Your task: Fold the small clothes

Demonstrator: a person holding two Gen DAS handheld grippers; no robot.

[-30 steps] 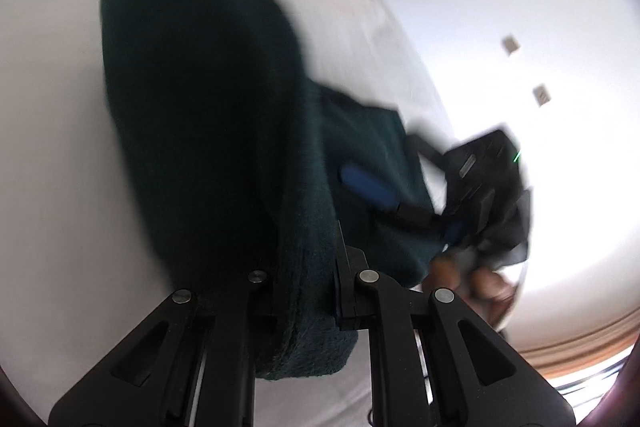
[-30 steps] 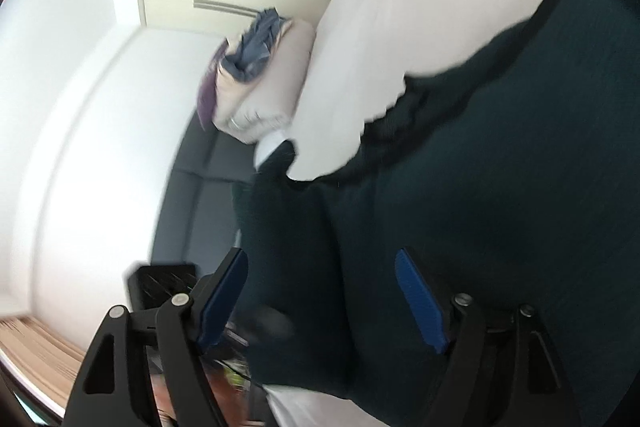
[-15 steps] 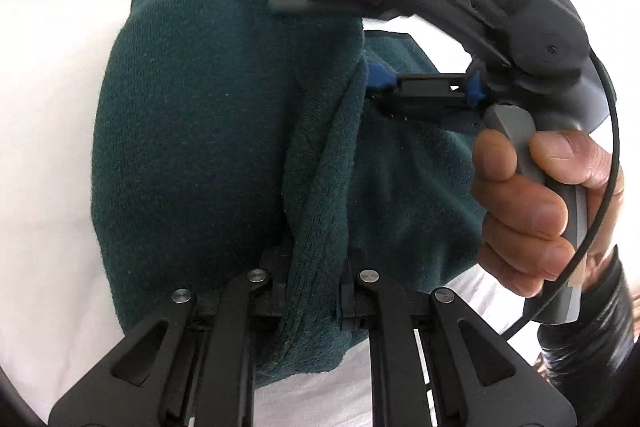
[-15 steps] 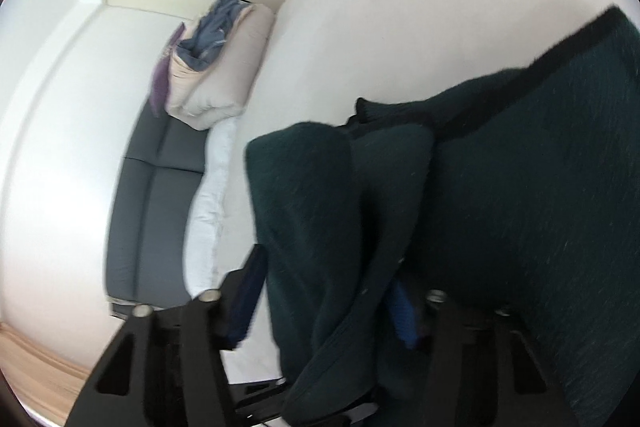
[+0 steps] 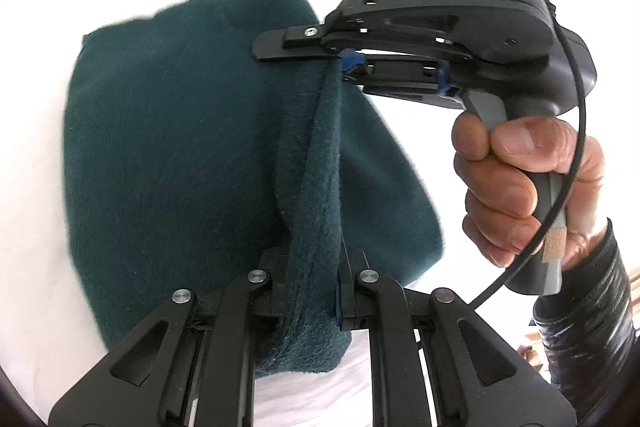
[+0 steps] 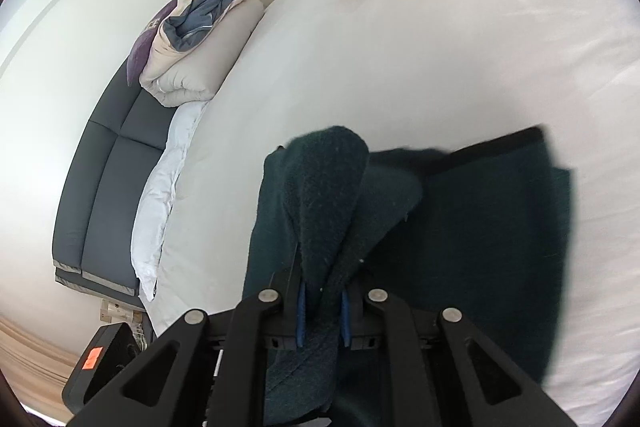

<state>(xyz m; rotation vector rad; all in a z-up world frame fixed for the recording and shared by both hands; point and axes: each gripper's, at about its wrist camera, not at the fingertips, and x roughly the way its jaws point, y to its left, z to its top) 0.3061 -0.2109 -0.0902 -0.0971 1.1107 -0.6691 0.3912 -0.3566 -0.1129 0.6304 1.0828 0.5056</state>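
Left gripper (image 5: pixel 310 291) stays clamped on dark green knit garment (image 5: pixel 180 147) over white bed (image 6: pixel 440 67). Right gripper (image 6: pixel 322 319) jaws, apart earlier, just closed, now pinching same hem, lifted.

Each fisheye camera sits just behind its own tool's two fingers and looks steeply down along them, very near the dark green garment (image 5: pixel 168 163) on the white bed (image 6: pixel 400 75). The left view faces across to the right gripper (image 5: pixel 344 63); both views share the garment's pinched fold.
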